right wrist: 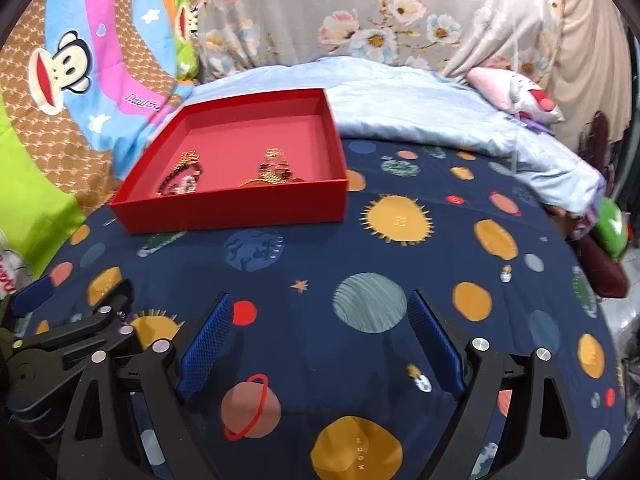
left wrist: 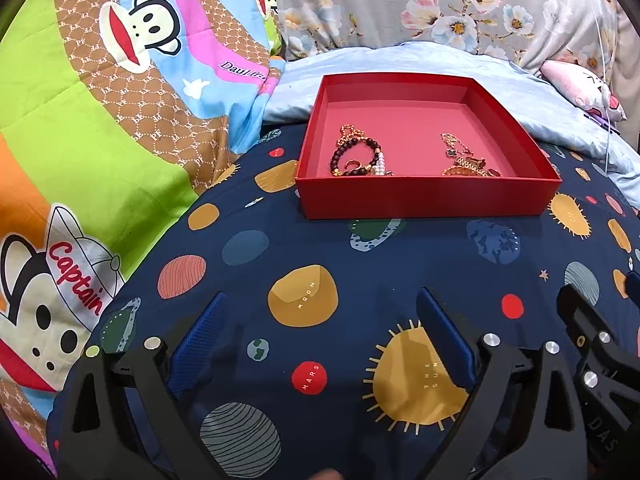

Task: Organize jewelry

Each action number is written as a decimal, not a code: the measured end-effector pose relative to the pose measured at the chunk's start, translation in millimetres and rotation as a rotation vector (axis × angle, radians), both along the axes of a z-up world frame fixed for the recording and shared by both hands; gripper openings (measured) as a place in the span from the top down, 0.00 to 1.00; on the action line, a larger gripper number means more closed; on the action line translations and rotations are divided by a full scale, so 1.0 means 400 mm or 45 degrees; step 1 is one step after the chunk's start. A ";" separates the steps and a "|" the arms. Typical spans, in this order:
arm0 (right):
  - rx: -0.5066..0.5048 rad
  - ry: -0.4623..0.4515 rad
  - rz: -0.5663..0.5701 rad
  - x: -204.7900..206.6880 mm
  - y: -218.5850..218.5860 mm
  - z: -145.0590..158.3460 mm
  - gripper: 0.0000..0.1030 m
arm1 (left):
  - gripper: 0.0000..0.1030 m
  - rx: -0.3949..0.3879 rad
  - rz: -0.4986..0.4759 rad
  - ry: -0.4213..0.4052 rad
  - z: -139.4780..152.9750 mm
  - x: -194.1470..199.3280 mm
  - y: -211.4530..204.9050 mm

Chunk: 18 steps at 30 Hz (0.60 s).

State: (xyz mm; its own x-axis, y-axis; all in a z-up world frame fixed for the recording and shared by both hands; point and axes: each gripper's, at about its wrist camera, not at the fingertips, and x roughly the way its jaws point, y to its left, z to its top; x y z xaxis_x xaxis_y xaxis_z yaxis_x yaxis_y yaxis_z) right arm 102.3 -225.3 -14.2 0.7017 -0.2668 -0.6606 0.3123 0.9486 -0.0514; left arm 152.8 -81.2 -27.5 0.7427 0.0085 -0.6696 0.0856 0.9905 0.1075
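Observation:
A shallow red box [left wrist: 424, 200] lies on the navy planet-print bedcover, also in the right wrist view [right wrist: 240, 210]. Inside it lie a dark bead bracelet [left wrist: 354, 156] with a white pearl piece [left wrist: 379, 166] on the left and a pile of gold chains [left wrist: 466, 160] on the right; both show in the right wrist view as the bracelet [right wrist: 180, 180] and the chains [right wrist: 274, 172]. My left gripper [left wrist: 322, 304] is open and empty, hovering short of the box. My right gripper [right wrist: 320, 304] is open and empty, to the right of the left one.
The navy bedcover [left wrist: 320, 256] spreads under both grippers. A bright cartoon-monkey quilt [left wrist: 100, 120] lies to the left. A pale blue blanket [right wrist: 420, 96] and a floral cover [right wrist: 360, 12] lie behind the box. A pink plush pillow [right wrist: 516, 92] sits at the far right.

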 end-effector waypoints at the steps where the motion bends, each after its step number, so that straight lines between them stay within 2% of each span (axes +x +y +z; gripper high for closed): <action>1: -0.033 0.013 -0.016 0.003 0.007 -0.001 0.14 | 0.10 0.004 0.003 0.004 -0.001 0.002 0.000; 15: 0.020 -0.061 0.041 -0.014 0.000 0.015 0.14 | 0.12 -0.033 -0.012 -0.027 0.008 -0.009 0.010; 18: 0.024 -0.070 0.047 -0.016 0.001 0.016 0.14 | 0.18 -0.031 -0.029 -0.035 0.010 -0.014 0.005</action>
